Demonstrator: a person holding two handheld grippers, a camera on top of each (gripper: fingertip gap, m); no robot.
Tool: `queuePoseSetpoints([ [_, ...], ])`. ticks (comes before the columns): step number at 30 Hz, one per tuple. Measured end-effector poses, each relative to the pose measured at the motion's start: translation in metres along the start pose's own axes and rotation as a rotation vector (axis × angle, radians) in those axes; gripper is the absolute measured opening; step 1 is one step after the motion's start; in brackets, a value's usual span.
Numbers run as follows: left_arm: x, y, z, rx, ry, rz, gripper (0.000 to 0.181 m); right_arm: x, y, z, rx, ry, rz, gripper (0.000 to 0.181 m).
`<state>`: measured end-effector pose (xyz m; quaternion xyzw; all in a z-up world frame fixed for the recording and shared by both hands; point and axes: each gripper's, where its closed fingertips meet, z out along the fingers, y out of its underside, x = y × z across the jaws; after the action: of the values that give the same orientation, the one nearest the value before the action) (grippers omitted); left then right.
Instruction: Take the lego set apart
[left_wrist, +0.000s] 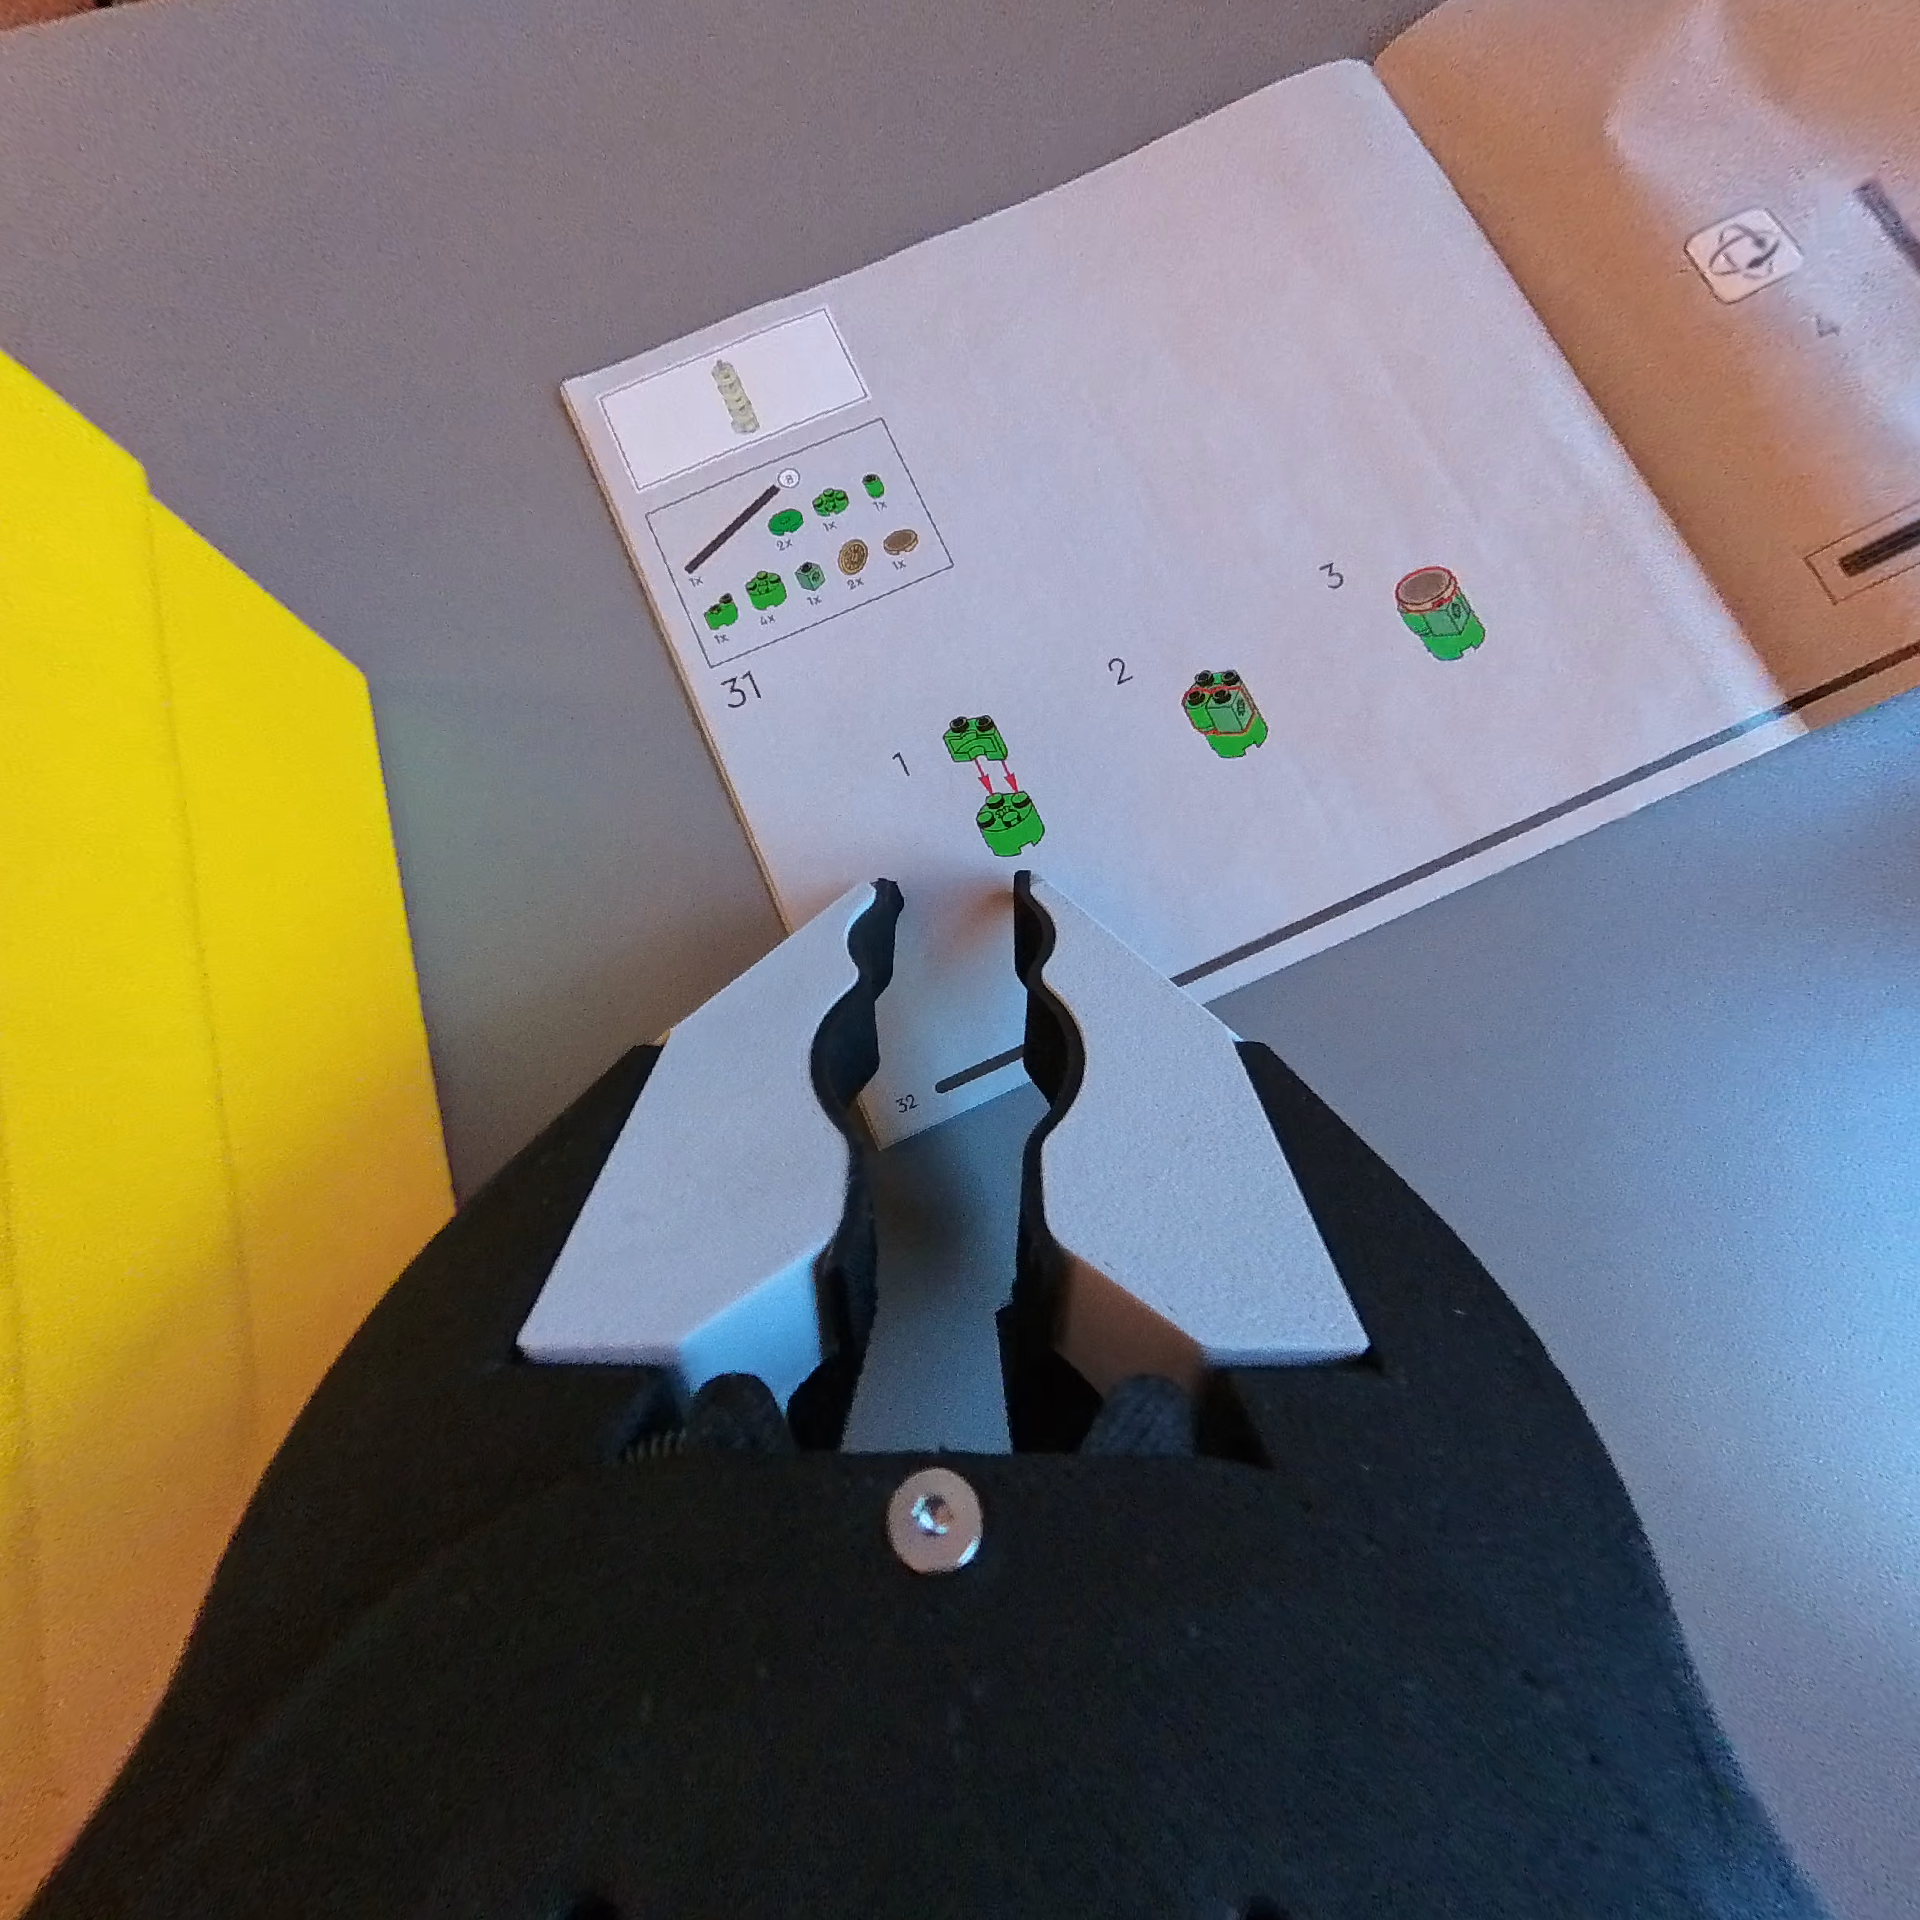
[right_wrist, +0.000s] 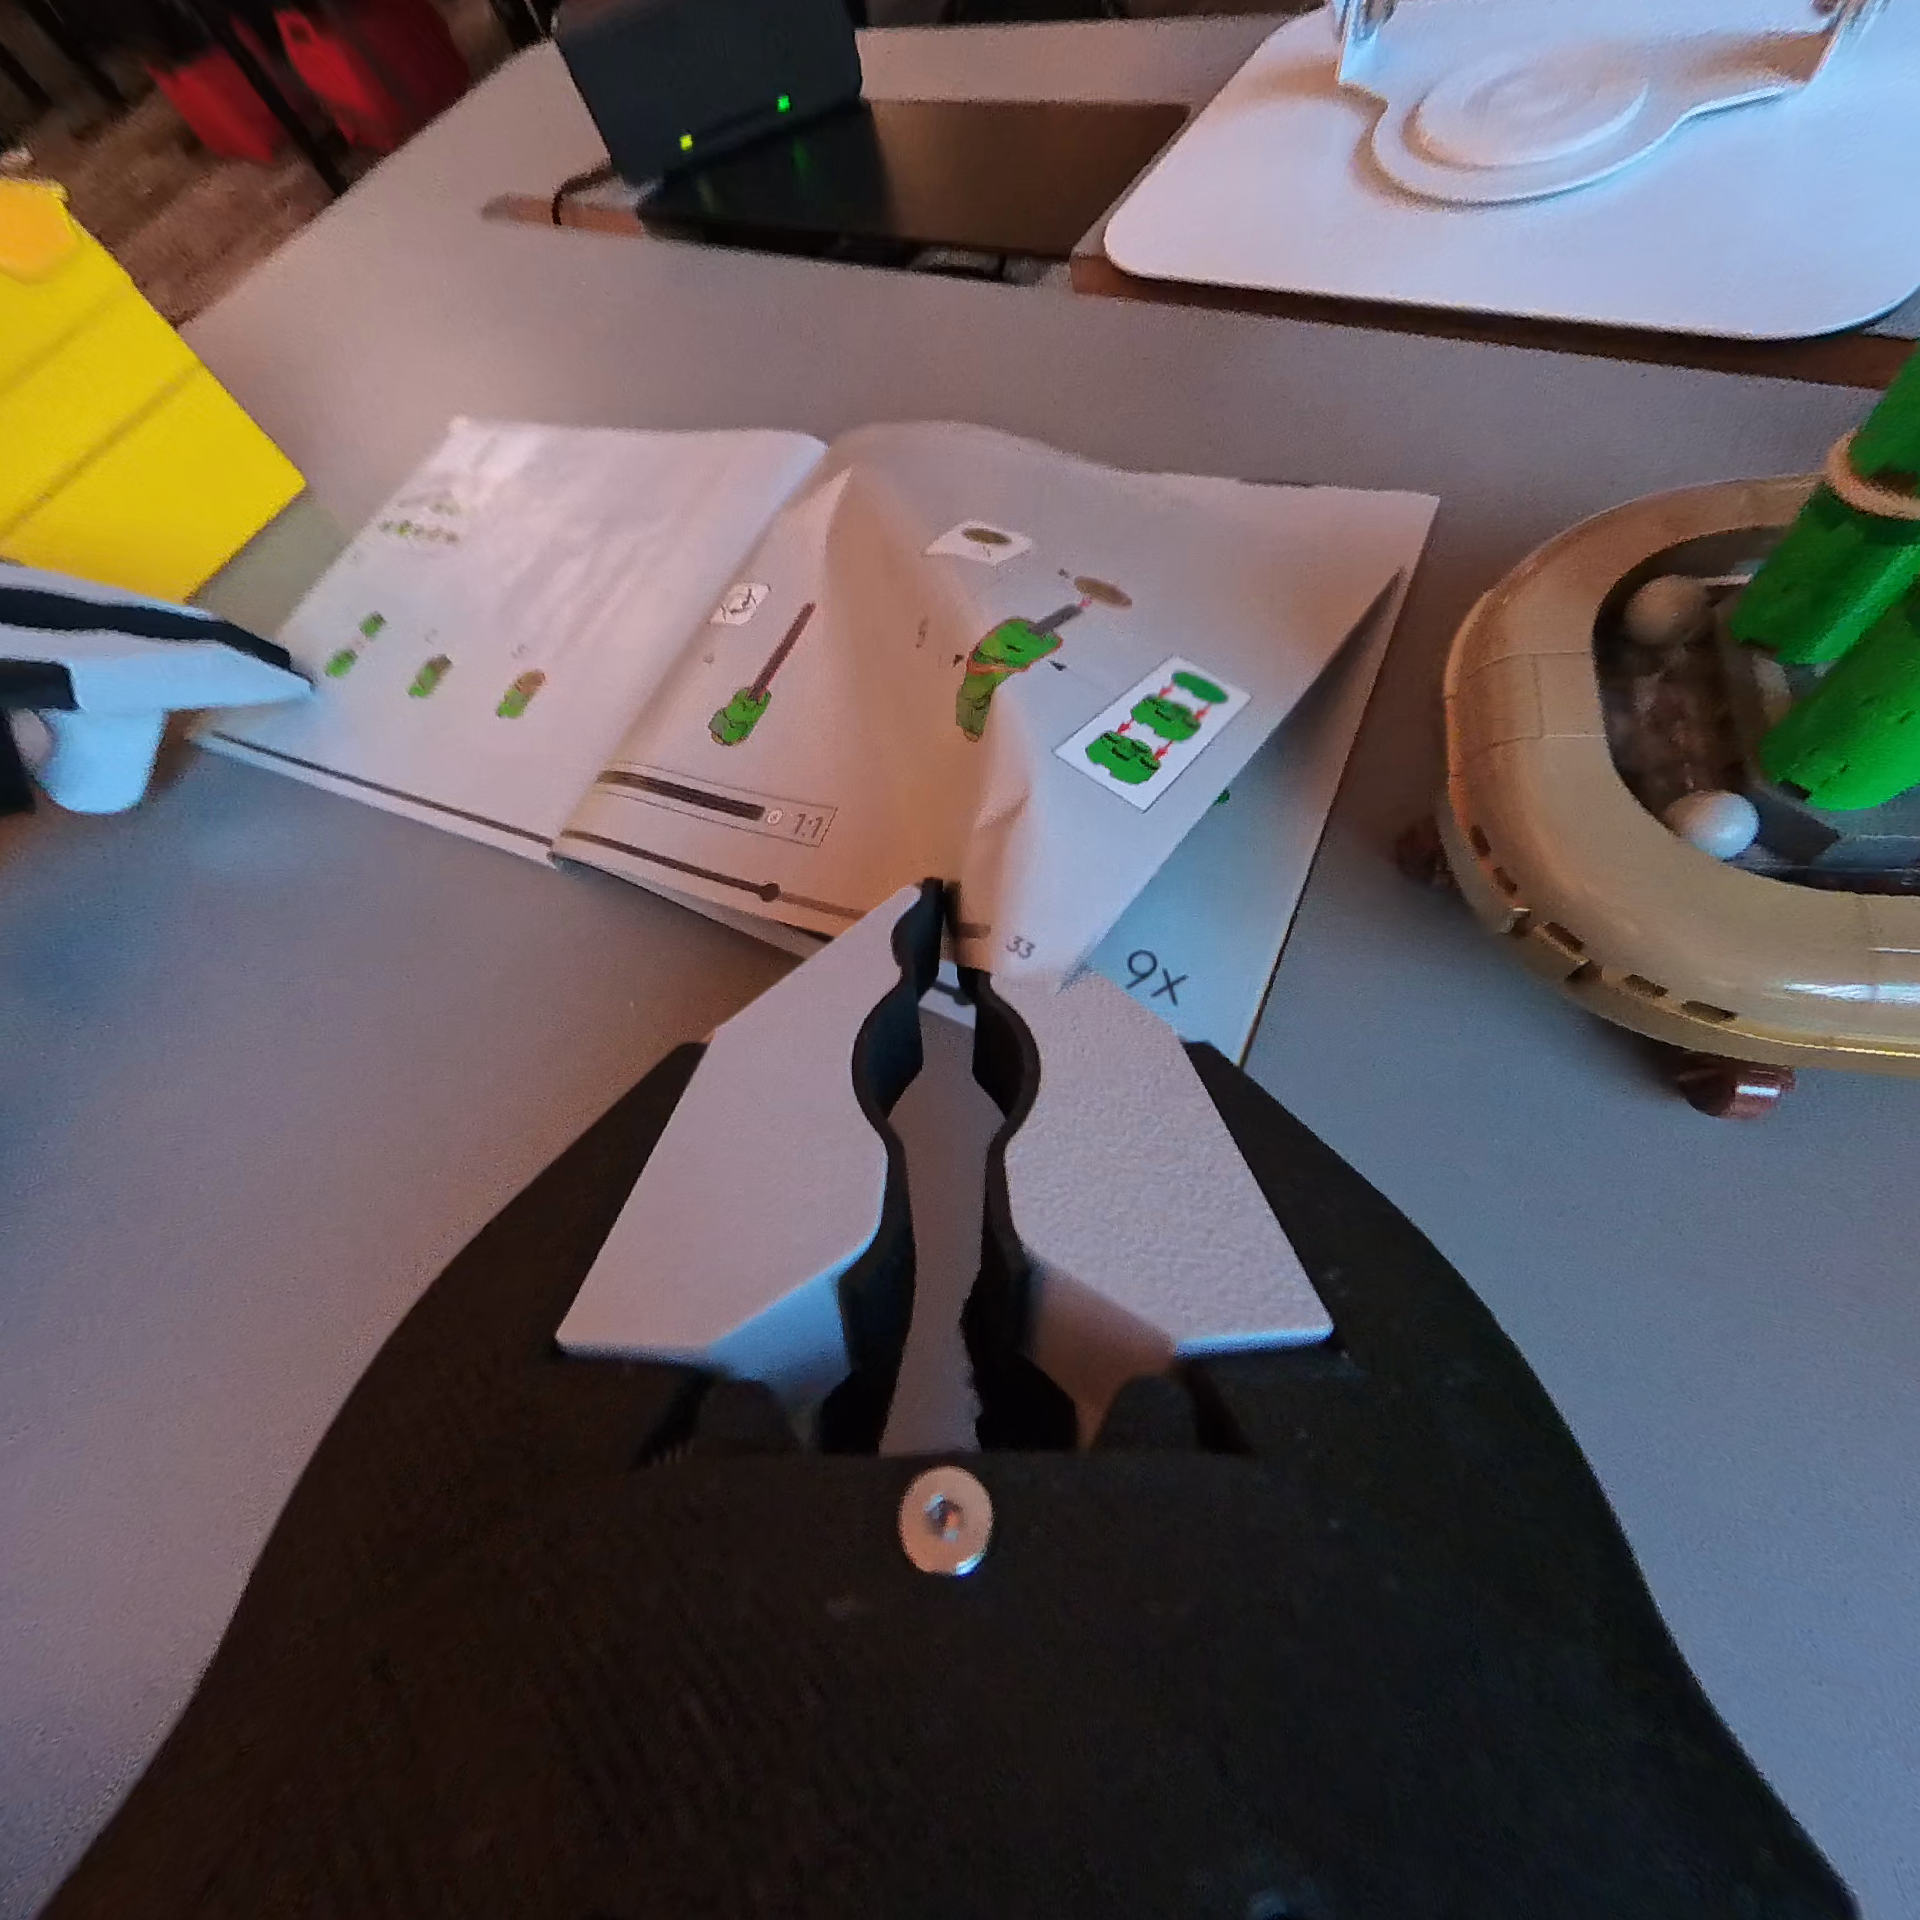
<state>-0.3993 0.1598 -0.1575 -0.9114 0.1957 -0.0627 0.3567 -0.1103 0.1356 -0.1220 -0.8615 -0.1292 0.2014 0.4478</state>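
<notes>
The lego set, a tan round bowl holding green stalks, stands at the right of the right wrist view. An open instruction booklet lies on the grey table. My right gripper is shut on the lower edge of the booklet's right page, which is lifted and buckled. One of its fingertips is hidden behind the paper. My left gripper is open and empty, its tips at the lower part of the booklet's left page. It also shows in the right wrist view, at the left edge.
A yellow box stands left of the booklet and also shows in the right wrist view. A white tray and a black device with green lights are at the table's far side. About 30 cm separates my left fingertips from my right.
</notes>
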Motion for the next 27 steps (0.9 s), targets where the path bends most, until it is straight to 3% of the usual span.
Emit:
queuePoseSetpoints([
  [4,-0.006,0.003,-0.002,-0.013,-0.019,-0.006,0.023,-0.006,0.01,0.002,-0.044,-0.044,0.028,0.0],
  [7,-0.022,0.004,-0.004,-0.017,-0.09,-0.006,0.051,-0.006,0.013,0.001,-0.041,-0.056,0.054,0.011],
  [11,-0.021,0.007,-0.004,-0.026,-0.042,-0.06,0.047,0.004,0.005,-0.002,0.018,-0.066,0.12,0.026],
  [19,-0.019,0.006,-0.004,-0.023,-0.038,-0.043,0.043,0.015,-0.007,-0.015,0.129,-0.165,0.396,0.029],
  [21,-0.019,0.006,-0.004,-0.023,-0.035,-0.046,0.044,0.021,-0.009,-0.016,0.15,-0.165,0.442,0.025],
  [24,-0.019,0.006,-0.004,-0.023,-0.035,-0.042,0.043,0.018,-0.004,-0.015,0.125,-0.205,0.449,0.002],
  [27,-0.019,0.006,-0.004,-0.024,-0.032,-0.044,0.044,0.012,0.001,-0.013,0.085,-0.218,0.433,0.0],
])
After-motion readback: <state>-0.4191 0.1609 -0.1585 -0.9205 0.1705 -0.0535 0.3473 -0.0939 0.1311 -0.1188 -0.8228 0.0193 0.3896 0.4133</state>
